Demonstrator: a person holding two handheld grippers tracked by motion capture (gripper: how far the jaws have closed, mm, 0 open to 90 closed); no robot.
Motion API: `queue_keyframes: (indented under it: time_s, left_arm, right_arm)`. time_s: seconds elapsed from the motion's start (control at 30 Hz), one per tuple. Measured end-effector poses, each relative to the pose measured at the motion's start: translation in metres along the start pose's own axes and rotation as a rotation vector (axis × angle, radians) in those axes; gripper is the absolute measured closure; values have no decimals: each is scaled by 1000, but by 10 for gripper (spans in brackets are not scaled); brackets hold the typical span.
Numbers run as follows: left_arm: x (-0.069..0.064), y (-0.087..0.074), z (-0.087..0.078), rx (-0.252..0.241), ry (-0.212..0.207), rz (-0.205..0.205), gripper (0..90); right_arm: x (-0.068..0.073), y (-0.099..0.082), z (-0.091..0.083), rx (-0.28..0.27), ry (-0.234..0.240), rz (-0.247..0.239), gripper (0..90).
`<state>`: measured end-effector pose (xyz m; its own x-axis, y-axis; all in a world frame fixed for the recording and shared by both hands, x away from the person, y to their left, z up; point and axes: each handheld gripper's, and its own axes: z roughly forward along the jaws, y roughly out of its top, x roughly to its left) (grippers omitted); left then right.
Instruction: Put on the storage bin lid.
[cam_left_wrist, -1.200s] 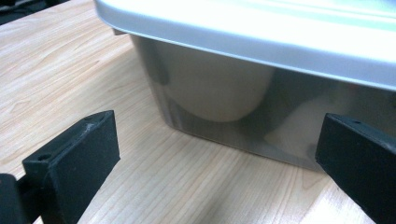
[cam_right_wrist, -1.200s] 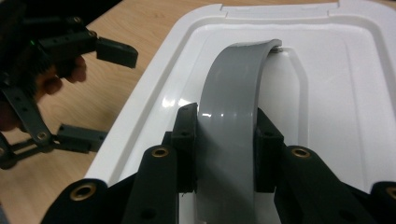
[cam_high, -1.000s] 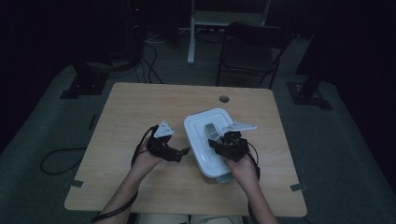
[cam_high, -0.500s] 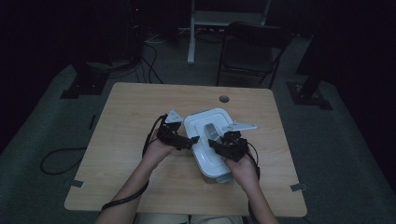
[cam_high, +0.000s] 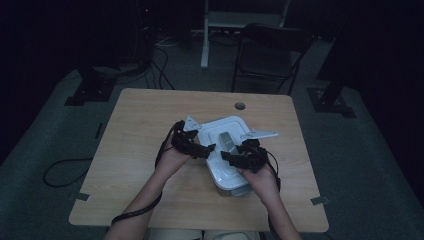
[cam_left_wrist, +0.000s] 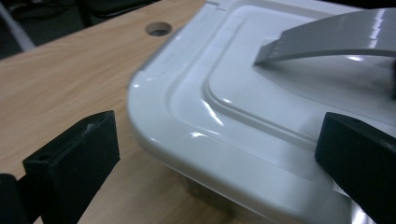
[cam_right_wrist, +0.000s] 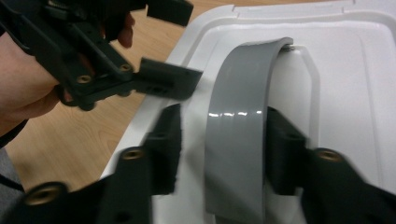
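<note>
Hands level over white box

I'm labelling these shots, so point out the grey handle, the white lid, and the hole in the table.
grey handle (cam_right_wrist: 236, 140), right gripper view, middle of its arch
white lid (cam_left_wrist: 187, 116), left gripper view, rounded corner edge
hole in the table (cam_high: 240, 106), high view, its centre

One table, with one round hole near its far edge. One white box on it, with one lid and one grey handle. Two grippers: one left, one right. Two hands. One chair beyond the far side
</note>
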<state>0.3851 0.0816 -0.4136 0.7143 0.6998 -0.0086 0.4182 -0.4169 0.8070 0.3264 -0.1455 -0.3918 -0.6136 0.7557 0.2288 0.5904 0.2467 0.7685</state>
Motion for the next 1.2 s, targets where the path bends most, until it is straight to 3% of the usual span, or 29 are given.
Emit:
queue_keyframes:
  time_s: [0.1, 0.2, 0.27, 0.37, 0.47, 0.6, 0.7, 0.83, 0.93, 1.2]
  left_arm:
    - [3, 2, -2, 2, -8, 7, 5]
    - [7, 5, -10, -43, -4, -13, 5]
    - [9, 7, -19, -91, 16, -20, 5]
    - [14, 7, -27, -114, 34, -13, 5]
    - [18, 5, -32, -119, 42, -13, 5]
    - [22, 1, -32, -119, 43, -13, 5]
    - [24, -4, -30, -110, 44, -15, 4]
    - [29, -12, -28, -107, 45, -37, 4]
    - [31, -18, -25, -100, 40, -49, 5]
    - [36, -33, -20, -85, 48, -68, 4]
  right_arm:
    - [1, 6, -13, -53, 40, 5, 407]
    - [-6, 11, -24, -96, 37, 13, 358]
    - [-11, 13, -29, -105, 13, 20, 323]
    - [-23, 15, -36, -120, -41, 14, 252]
    - [-39, 14, -40, -142, -66, 44, 142]
    - [-57, 10, -38, -131, -140, 1, 138]
    - [-72, 6, -38, -155, -145, 27, 138]
    - [-90, 2, -41, -195, -190, 43, 136]
    - [-106, -2, -42, -206, -213, 82, 136]
    - [-141, -26, -28, -160, -286, 114, 133]
